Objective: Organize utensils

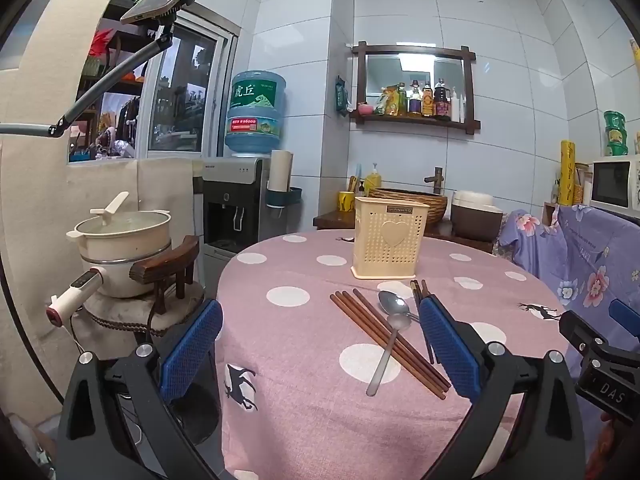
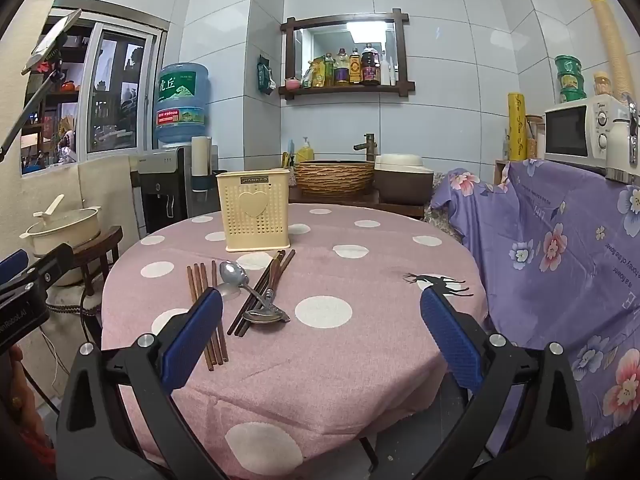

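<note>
- The left gripper (image 1: 320,342) has its blue-padded fingers (image 1: 191,344) spread wide with nothing between the pads; it hangs over the near edge of the round table (image 1: 312,412).
- Between its fingers lie a bundle of brown chopsticks (image 1: 384,340) running diagonally, with a steel spoon (image 1: 390,330) laid across them, bowl away from the gripper.
- A second bundle of dark chopsticks (image 1: 419,294) shows just past the tip of its right finger, which partly hides it.
- Beyond the utensils, ahead of the fingers, a cream perforated utensil holder (image 1: 388,238) stands upright on the pink polka-dot cloth.
- The right gripper (image 2: 322,342) also has its fingers (image 2: 452,340) wide apart and holds nothing.
- From its view, all the utensils lie at and just ahead of its left finger: chopsticks (image 2: 208,320), crossed spoons (image 2: 256,300), and the holder (image 2: 256,210) further ahead on the left.
</note>
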{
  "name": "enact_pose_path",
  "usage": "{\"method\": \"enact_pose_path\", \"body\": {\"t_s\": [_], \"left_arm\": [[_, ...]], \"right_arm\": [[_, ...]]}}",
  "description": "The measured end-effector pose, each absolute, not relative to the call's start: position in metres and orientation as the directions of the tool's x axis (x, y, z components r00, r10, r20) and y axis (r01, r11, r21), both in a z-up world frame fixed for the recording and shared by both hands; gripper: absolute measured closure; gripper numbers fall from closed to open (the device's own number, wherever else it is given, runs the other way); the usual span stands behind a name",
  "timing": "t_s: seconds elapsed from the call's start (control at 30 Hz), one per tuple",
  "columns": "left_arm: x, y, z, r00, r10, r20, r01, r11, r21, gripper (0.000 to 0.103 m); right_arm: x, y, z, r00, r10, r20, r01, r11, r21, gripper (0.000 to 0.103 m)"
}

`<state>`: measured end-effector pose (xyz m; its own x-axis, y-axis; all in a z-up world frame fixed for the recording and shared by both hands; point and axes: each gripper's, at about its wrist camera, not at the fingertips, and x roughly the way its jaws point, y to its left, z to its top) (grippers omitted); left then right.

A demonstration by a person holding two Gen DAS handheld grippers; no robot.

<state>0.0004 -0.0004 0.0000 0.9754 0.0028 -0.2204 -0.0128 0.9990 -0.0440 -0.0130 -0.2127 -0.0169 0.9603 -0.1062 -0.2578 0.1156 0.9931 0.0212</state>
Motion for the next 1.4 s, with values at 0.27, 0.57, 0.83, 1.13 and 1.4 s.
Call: {"method": "enact_pose_path", "body": {"t_s": [0.27,0.57,0.83,1.13,1.4], "left_arm": [[0.0,-0.0002,0.0002,0.976,-0.001,-0.218,-0.01,0.999,-0.05,0.005],[0.0013,0.0001,-0.0044,0.975,-0.004,-0.221,-0.007,0.999,-0.048,0.005],[0.0011,0.001,-0.0029,0.975,-0.001,-0.223,-0.011,0.999,-0.053,0.005],[0.0017,0.0013,-0.0039,0.974,-0.003,-0.226,-0.009,0.998,-0.055,0.005],[0.0027,0.0022,-0.0055,0.973,-0.006,-0.231,-0.008,0.998,-0.056,0.005]], "right_arm": [[-0.0118,-0.213,-0.018,0.96,-0.104,-0.259,0.114,0.993,0.026,0.005],[-0.0119,-0.2123,-0.0173,0.96,-0.104,-0.259,0.114,0.993,0.024,0.005],[-0.0114,-0.2114,-0.0184,0.96,-0.105,-0.259,0.115,0.993,0.023,0.005],[-0.0106,-0.2135,-0.0157,0.96,-0.104,-0.261,0.113,0.993,0.023,0.005],[-0.0105,-0.208,-0.0234,0.959,-0.105,-0.262,0.115,0.993,0.022,0.005]]}}
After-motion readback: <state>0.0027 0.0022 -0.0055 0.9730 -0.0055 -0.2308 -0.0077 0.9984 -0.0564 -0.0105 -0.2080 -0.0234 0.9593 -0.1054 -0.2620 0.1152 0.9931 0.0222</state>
